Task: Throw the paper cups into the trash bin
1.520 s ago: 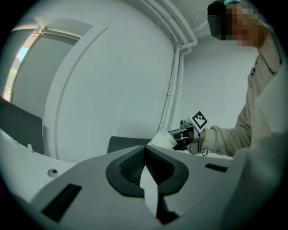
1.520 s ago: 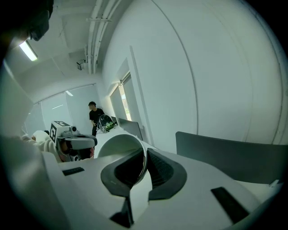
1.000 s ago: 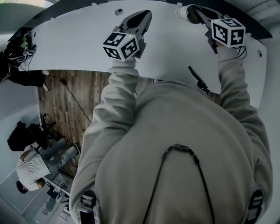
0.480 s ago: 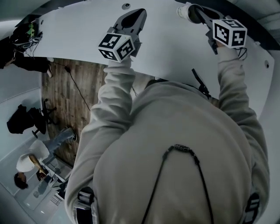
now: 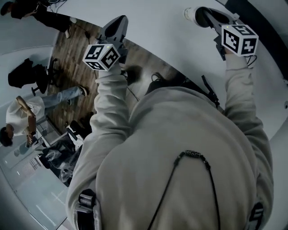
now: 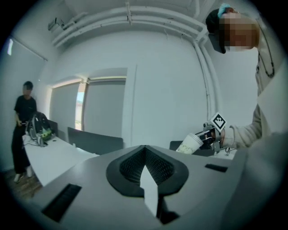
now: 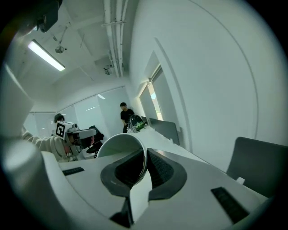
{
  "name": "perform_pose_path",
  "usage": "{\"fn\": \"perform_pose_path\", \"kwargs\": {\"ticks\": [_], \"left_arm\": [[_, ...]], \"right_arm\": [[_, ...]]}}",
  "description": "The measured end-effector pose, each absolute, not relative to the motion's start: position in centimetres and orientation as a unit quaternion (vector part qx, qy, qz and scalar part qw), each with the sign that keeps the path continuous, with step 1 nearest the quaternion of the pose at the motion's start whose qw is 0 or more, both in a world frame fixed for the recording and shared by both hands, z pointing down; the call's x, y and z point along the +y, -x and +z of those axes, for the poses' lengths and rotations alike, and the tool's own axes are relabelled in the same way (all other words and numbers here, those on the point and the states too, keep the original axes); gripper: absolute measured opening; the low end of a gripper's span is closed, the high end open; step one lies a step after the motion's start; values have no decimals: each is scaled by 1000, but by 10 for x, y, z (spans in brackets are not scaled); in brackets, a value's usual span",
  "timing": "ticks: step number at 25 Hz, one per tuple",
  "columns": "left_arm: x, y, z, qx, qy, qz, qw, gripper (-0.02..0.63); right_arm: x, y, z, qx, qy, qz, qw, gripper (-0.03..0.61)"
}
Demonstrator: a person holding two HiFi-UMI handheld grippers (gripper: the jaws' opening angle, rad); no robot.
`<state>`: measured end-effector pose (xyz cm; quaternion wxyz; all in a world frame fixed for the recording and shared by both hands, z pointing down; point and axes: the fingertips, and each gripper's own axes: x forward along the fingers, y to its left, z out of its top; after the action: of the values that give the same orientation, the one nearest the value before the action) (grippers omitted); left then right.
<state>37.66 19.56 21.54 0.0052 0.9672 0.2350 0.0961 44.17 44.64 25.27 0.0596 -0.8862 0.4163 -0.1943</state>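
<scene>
A white paper cup hangs at the top right of the head view, with my right gripper shut on its wall. In the right gripper view the cup's rim sits pinched between the two dark pads, one inside the cup and one outside. My left gripper is shut with nothing in it and points out past the table's edge over the wooden floor. From the left gripper view I see the right gripper carrying the cup. No trash bin is recognisable in any view.
A long white table curves across the top of the head view, with wooden floor at its left. People stand at the far left. A person in black stands by a white desk. A dark chair stands at the right.
The head view has swung, so the table slid to the upper right. My left gripper moved left, off the table and over the floor. The right gripper keeps the cup.
</scene>
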Motion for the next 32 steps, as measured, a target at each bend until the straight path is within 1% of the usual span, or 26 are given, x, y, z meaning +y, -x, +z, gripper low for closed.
{"fn": "perform_pose_path", "kwargs": {"ticks": [3,6,10,16,20,26,32], "left_arm": [[117,-334,180,170,-983,77,8,2],[50,-289,168,109,-992,59,16,2],[-25,-219,196,38,-997,62,39,2],[-109,-116,226,-13,-995,74,58,2],[-177,-63,234,-56,-994,71,64,2],[-233,-6,247,-77,-992,86,47,2],[-276,54,258,-98,-988,100,57,2]], "right_arm": [[385,-428,229,459,866,-193,44,43],[318,-421,220,503,842,-193,22,43],[205,-397,225,570,798,-196,-8,43],[59,-323,230,631,749,-198,-39,43],[-27,-284,239,660,721,-203,-61,43],[-139,-225,243,707,674,-197,-87,43],[-214,-177,246,725,651,-195,-108,43]]}}
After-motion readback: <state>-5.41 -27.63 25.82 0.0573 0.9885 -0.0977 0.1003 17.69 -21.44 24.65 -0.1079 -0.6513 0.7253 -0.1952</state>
